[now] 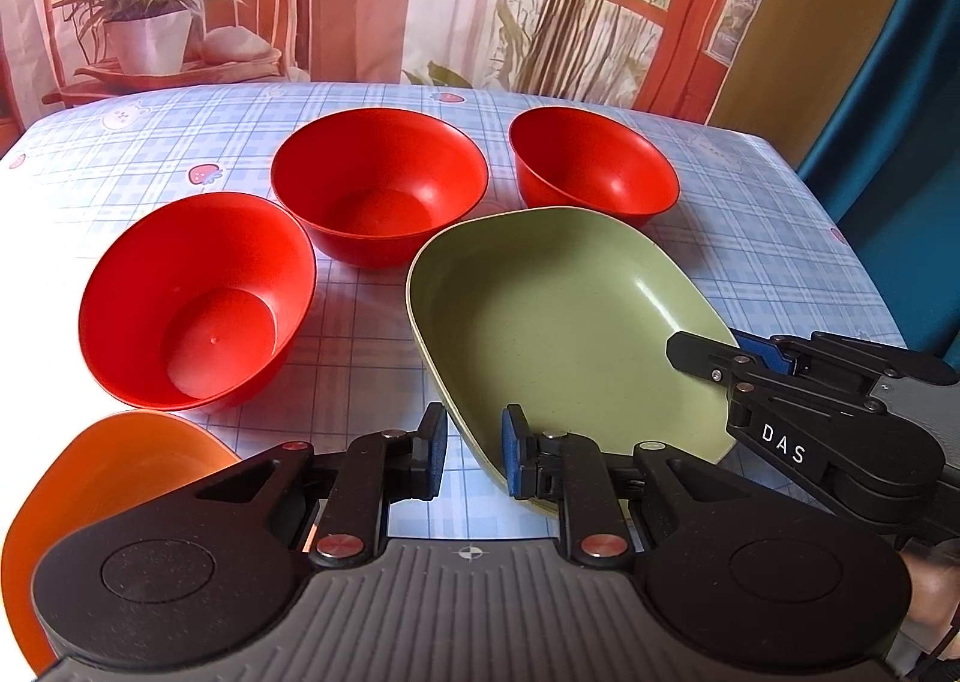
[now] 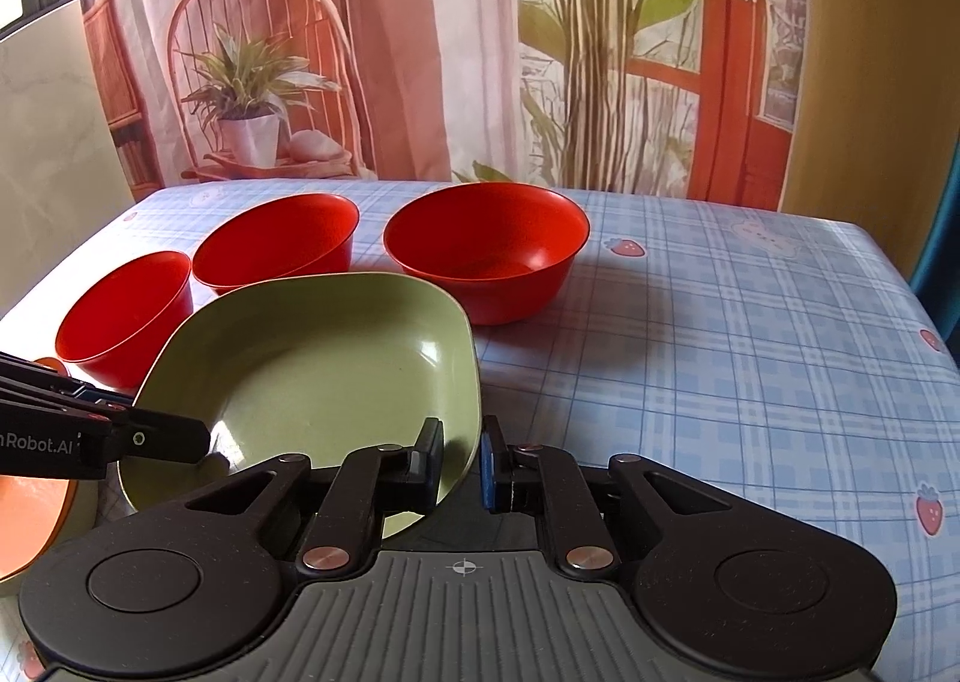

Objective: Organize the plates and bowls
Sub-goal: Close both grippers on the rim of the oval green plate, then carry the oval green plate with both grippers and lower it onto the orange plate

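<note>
both grippers had the green plate (image 1: 558, 334) pinched by its near rim: the left gripper (image 1: 477, 451) and the right gripper (image 2: 462, 457) each closed to a narrow gap on the edge. three red bowls (image 1: 378, 184) stood beyond the fingers. the step looked like moving the plate; next it probably wanted an even, level lift. an orange dish (image 1: 90, 478) left of the fingers was cut off.

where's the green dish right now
The green dish sits near the front of the checked tablecloth, just in front of three red bowls, with the left gripper and right gripper each clamped on its near rim.
</note>
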A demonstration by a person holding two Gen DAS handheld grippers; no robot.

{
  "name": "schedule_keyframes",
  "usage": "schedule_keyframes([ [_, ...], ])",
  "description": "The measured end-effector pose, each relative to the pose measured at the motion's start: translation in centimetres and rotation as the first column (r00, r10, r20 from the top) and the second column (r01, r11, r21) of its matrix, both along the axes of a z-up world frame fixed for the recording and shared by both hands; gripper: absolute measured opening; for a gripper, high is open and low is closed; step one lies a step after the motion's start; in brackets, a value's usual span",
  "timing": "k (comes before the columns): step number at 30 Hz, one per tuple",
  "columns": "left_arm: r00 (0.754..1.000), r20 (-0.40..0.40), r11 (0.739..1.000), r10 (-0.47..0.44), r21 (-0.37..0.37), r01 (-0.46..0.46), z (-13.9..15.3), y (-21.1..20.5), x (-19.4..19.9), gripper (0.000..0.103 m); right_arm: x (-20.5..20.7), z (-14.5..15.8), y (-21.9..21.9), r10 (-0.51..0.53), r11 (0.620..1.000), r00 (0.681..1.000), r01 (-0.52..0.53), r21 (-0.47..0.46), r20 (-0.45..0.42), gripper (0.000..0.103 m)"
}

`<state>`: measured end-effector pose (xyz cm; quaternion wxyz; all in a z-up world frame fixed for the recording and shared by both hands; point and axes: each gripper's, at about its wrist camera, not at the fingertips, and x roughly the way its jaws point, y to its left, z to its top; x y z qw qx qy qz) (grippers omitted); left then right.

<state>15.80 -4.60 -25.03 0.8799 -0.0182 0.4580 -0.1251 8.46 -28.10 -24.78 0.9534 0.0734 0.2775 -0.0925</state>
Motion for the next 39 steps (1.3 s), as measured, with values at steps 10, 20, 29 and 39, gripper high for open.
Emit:
schedule_keyframes([
  [10, 0.999, 0.039, 1.0, 0.007, -0.006, -0.006, 1.6, 0.8, -1.3, 0.021, -0.8, 1.5, 0.9, 0.009, 1.0, 1.0, -0.008, -0.017, 0.029, 0.012],
  [20, 0.997, 0.08, 1.0, 0.013, -0.017, -0.012, 3.6, 2.1, -3.1, 0.021, -1.4, 3.1, 2.1, 0.025, 0.999, 0.998, -0.024, -0.03, 0.058, 0.012],
  [29, 0.993, 0.114, 0.999, 0.04, -0.027, -0.037, 5.2, 4.2, -5.0, 0.022, -1.7, 4.5, 4.2, 0.063, 0.997, 0.994, -0.06, -0.038, 0.084, 0.012],
  [39, 0.988, 0.134, 0.997, 0.076, -0.043, -0.071, 6.6, 6.8, -7.5, 0.022, -1.9, 5.5, 7.1, 0.111, 0.993, 0.989, -0.106, -0.047, 0.101, 0.012],
])
